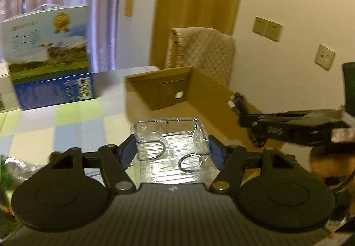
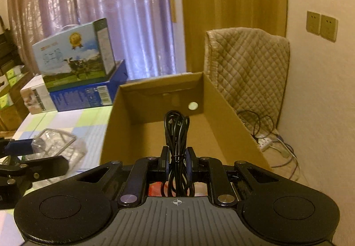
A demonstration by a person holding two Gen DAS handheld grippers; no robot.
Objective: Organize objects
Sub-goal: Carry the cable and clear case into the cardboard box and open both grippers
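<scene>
My left gripper is shut on a clear plastic box wrapped in film, held above the checked tablecloth beside the open cardboard box. My right gripper is shut on a bundled black cable, which sticks up over the cardboard box's open inside. In the left wrist view the right gripper reaches in from the right over the carton's rim with the cable at its tip. The left gripper and the clear box show at the lower left of the right wrist view.
Stacked milk cartons stand at the back left of the table. A quilted chair back rises behind the cardboard box. A power strip with cables lies by the wall. Crinkled wrapping sits at the left edge.
</scene>
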